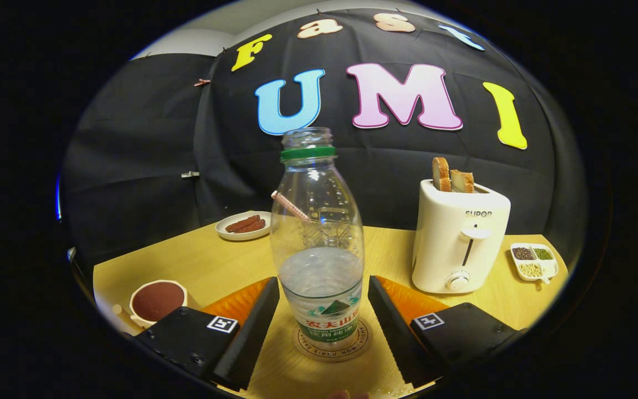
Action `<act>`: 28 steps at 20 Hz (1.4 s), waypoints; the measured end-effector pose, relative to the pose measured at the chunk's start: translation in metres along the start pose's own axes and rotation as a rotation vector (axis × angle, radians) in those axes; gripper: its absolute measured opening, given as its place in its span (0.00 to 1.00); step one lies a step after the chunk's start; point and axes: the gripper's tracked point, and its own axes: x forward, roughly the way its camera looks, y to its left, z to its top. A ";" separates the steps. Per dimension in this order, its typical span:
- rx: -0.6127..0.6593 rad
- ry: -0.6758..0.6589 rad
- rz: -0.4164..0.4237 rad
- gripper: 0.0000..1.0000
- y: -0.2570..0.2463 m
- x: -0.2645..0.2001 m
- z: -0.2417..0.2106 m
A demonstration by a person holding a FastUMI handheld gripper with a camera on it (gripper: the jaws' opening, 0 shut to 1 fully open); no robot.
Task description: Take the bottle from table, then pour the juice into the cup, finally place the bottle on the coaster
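Gripper (323,310) fingers stand apart, one either side of the bottle (319,244), neither touching it. Bottle stands upright on the coaster (333,346) between the fingers. Cup (157,302), near the left finger, holds dark liquid. Judged status: pour and placement complete; only withdrawal remains.

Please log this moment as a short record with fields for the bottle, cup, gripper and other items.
bottle: upright, uncapped, on the coaster, partly filled
cup: holds dark liquid, beside one jaw
gripper: jaws open, flanking the bottle, gaps either side
toaster: bread in the slots
plate: beyond the bottle
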 end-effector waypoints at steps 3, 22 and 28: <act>-0.003 -0.005 -0.001 0.98 0.001 -0.012 0.003; -0.041 -0.046 -0.105 0.98 0.008 -0.150 0.120; -0.044 -0.063 -0.134 0.98 0.022 -0.190 0.147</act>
